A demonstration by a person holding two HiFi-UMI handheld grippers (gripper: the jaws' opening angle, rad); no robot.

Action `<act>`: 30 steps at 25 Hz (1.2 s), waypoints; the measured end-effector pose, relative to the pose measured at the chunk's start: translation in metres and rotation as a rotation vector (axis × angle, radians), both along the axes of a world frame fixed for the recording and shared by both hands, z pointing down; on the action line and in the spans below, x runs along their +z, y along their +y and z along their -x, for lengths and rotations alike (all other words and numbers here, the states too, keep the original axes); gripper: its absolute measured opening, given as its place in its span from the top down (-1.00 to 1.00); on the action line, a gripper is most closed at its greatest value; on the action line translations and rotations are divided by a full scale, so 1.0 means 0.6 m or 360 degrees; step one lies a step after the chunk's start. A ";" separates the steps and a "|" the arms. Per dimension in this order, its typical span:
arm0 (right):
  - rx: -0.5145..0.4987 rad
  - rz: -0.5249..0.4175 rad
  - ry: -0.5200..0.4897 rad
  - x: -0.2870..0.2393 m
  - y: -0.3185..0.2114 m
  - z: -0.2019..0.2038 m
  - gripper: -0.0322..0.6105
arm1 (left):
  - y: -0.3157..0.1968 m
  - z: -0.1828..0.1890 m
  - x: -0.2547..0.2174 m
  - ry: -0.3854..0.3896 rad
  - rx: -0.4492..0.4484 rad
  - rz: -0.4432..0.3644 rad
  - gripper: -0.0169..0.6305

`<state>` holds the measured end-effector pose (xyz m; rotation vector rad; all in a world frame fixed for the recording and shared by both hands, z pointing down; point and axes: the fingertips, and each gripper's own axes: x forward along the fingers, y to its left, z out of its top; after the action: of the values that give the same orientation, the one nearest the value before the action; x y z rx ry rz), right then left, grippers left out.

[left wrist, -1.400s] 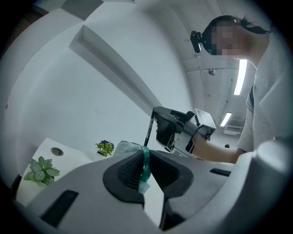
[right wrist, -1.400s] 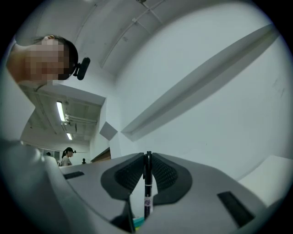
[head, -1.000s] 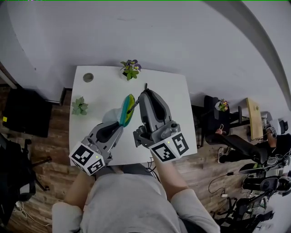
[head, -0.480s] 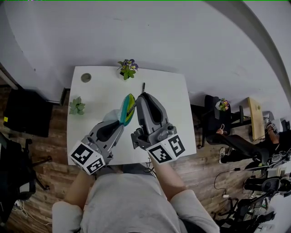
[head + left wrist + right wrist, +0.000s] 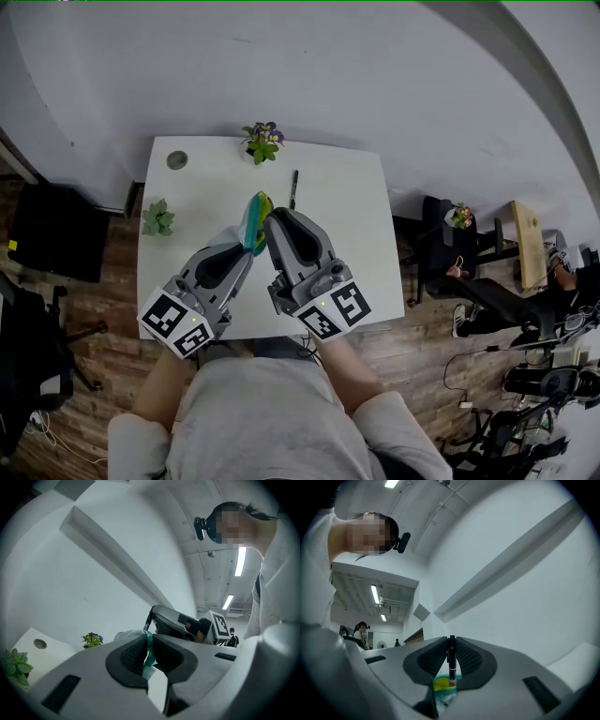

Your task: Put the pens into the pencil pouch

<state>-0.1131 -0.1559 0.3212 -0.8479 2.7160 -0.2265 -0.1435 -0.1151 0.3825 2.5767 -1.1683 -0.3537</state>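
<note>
The teal and yellow-green pencil pouch hangs over the white table. My left gripper is shut on the pouch's teal edge, and the fabric is pinched between its pads. Just right of it, my right gripper is shut on a thin black pen. That pen stands upright between the pads, with its lower end over the pouch. In the head view the held pen is hidden by the gripper. A second black pen lies on the table beyond the right gripper.
A small pot of purple flowers stands at the table's far edge, and a green plant at its left edge. A round cable grommet sits in the far left corner. Chairs and cables lie on the wooden floor to the right.
My right gripper has sunk and drawn back toward the pouch, uncovering the whole of the pen lying on the table. The left gripper and pouch have hardly moved.
</note>
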 end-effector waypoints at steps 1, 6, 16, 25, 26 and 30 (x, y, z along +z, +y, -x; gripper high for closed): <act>-0.0014 0.0002 0.0031 0.006 0.002 0.003 0.68 | 0.000 0.001 -0.003 0.0002 -0.0003 -0.0006 0.78; -0.0069 0.0001 0.0194 0.030 0.010 0.017 0.68 | -0.004 0.006 -0.010 0.0002 -0.0017 -0.0024 0.78; -0.0026 -0.0007 0.0222 0.023 0.006 0.005 0.62 | -0.003 0.010 -0.008 -0.0002 -0.0041 -0.0015 0.78; 0.0062 -0.0008 0.0278 0.019 -0.025 -0.042 0.78 | -0.010 0.011 -0.006 -0.0028 -0.0109 -0.0014 0.78; 0.0065 -0.0010 0.0296 0.021 -0.029 -0.046 0.78 | -0.011 0.010 -0.005 -0.0034 -0.0118 -0.0013 0.78; 0.0076 0.0017 0.0365 0.038 -0.046 -0.069 0.78 | -0.014 0.000 -0.003 -0.0070 -0.0147 -0.0013 0.78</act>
<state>-0.0714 -0.1833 0.3438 -0.9968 2.9026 -0.1416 -0.1435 -0.1237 0.3807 2.5555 -1.3068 -0.3244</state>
